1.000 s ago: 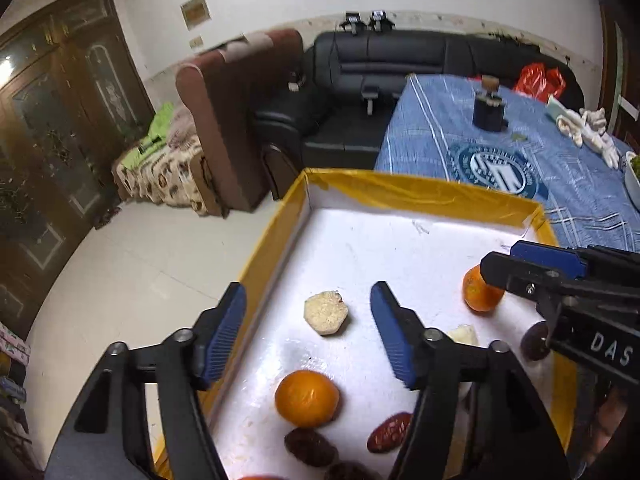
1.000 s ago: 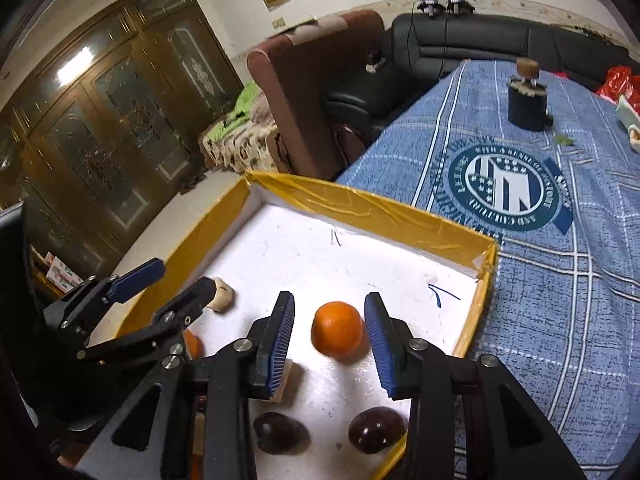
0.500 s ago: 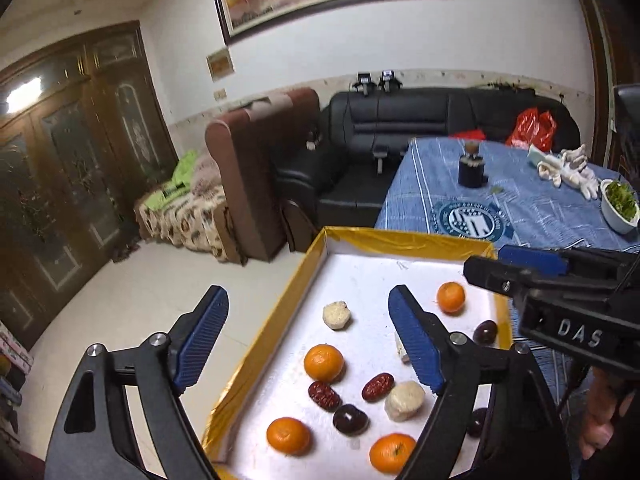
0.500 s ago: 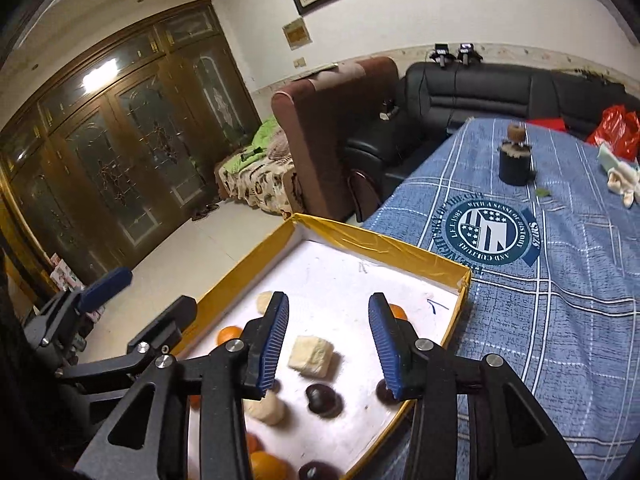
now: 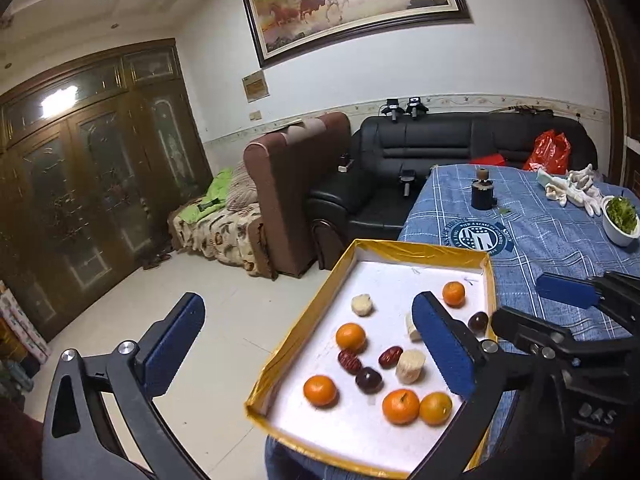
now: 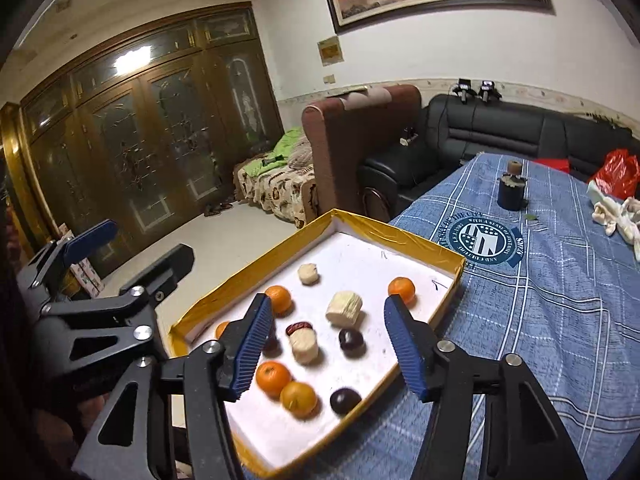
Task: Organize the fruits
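Both hand-held grippers hang above the tray (image 5: 304,328), holding nothing. The left hand-held gripper (image 5: 308,340) has its blue pads spread wide apart, straddling the tray's left wall. The right hand-held gripper (image 6: 326,340) has its jaws parted too, framing the middle of the tray.

The yellow-walled, white-floored tray sits at the corner of the surface (image 6: 560,300), which wears a blue checked cloth. Fruit lies scattered in it. Two oranges (image 6: 286,388) touch each other near the front edge, a third orange (image 5: 350,336) sits mid-tray on the left, another (image 5: 320,390) at front left, and one far orange (image 6: 401,289) lies near the back right corner. Pale chunks (image 6: 344,308) lie among them, one small pale piece (image 6: 308,273) towards the back. Red dates (image 5: 390,356) rest centre-left, and dark round fruits (image 6: 351,342) sit towards the right wall.

Well beyond the tray, a dark jar (image 6: 512,192) stands on the cloth, and a white bowl of greens (image 5: 620,220) sits at the far right.
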A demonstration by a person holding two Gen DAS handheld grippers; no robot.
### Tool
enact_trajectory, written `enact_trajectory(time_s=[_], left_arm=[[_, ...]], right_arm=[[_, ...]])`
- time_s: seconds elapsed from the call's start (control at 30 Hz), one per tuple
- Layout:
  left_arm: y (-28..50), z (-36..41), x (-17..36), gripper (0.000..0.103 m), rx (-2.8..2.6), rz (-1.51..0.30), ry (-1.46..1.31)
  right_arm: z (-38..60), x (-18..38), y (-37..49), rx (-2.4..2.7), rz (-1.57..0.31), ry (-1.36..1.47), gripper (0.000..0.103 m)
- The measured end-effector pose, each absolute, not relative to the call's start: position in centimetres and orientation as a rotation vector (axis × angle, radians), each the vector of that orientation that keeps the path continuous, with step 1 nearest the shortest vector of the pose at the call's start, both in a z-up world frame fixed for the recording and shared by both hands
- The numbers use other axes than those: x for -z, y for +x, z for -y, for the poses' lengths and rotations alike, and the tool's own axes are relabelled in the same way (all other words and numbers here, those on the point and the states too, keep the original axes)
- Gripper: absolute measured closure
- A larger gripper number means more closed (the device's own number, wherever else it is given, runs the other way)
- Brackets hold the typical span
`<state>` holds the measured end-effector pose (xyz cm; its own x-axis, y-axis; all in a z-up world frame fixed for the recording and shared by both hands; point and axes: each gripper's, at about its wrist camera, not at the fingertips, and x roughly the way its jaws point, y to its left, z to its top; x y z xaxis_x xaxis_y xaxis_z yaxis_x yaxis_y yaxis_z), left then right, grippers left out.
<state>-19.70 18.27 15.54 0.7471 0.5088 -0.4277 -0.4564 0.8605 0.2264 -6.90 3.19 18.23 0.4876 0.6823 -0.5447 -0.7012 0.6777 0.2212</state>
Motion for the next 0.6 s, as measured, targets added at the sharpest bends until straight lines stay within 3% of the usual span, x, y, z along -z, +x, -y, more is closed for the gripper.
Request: enact_trajectory(time_s=[0.17,0.6], left_arm=[[-21.0,-17.7,-15.2,0.0,-0.492,-0.507,0.091],[-22.0,-17.4,-14.1,0.0,-0.527,-0.488,0.08]], right_arm=[[-2.3,-17.9,-9.3,-0.855,-0.623,-0.039,0.033],[-2.2,-15.5,-9.4,-0.808,-0.664,-0.026,0.033]])
